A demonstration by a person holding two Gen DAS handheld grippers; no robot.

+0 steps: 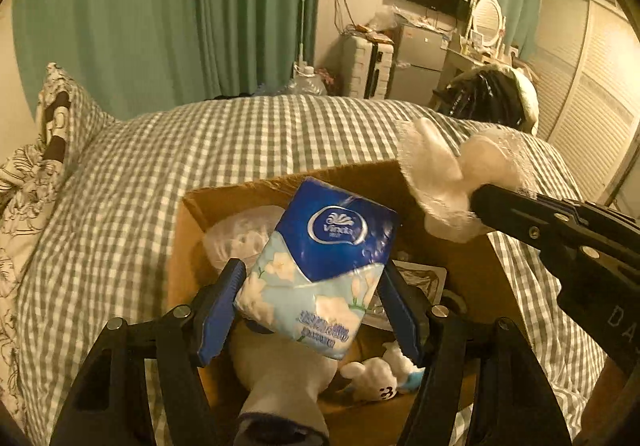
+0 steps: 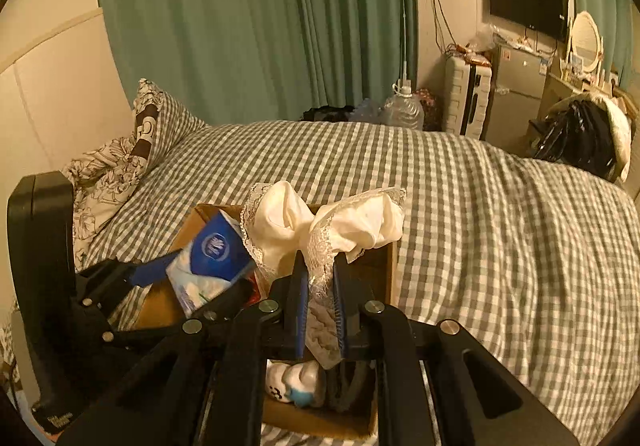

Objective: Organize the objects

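My left gripper (image 1: 312, 278) is shut on a blue and white tissue pack (image 1: 320, 262) and holds it above an open cardboard box (image 1: 188, 246) on the bed. My right gripper (image 2: 320, 278) is shut on a white lace bow (image 2: 320, 222) and holds it over the same box (image 2: 386, 270). In the left wrist view the bow (image 1: 452, 174) and the right gripper (image 1: 480, 202) are above the box's right rim. In the right wrist view the tissue pack (image 2: 212, 262) and left gripper (image 2: 200, 278) are at the left. The box holds a white plush toy (image 1: 376, 374) and a clear bag (image 1: 240, 234).
The box sits on a bed with a grey checked cover (image 1: 260, 134). Pillows (image 1: 44, 150) lie at the left. A black bag (image 1: 480, 98) is at the bed's far right edge. Green curtains, a suitcase, a fridge and a wall TV stand beyond.
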